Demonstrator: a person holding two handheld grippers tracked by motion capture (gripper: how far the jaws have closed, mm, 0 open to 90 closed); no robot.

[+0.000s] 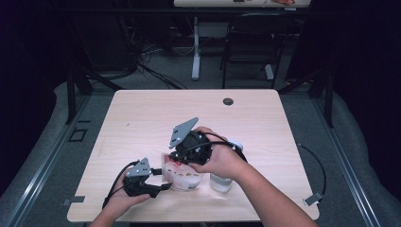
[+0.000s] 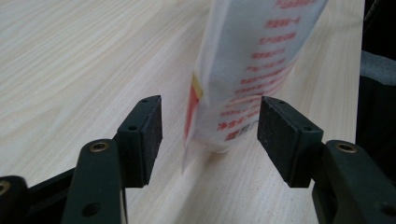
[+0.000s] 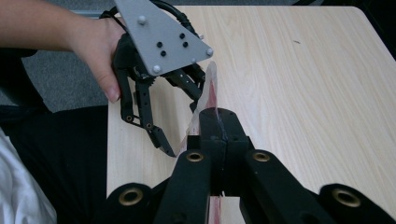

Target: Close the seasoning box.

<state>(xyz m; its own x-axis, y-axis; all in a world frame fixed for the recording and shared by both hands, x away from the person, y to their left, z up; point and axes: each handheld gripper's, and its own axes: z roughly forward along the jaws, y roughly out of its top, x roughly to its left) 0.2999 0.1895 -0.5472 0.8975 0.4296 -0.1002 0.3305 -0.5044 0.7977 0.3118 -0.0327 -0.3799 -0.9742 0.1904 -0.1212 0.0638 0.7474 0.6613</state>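
The right gripper (image 3: 219, 140) has its fingers pinching the top edge of a white packet (image 2: 247, 70) printed in red, holding it upright above the pale wooden tabletop (image 1: 142, 118). The left gripper (image 2: 210, 135) has its fingers spread to either side of the packet's lower corner, seemingly not touching it. A white bottle (image 1: 222, 179) stands just beside.

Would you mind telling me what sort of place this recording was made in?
Probably a lab or office workroom: a light wooden table stands on grey carpet, loose cables trail on the floor behind it, and a black chair sits beside another desk's leg.
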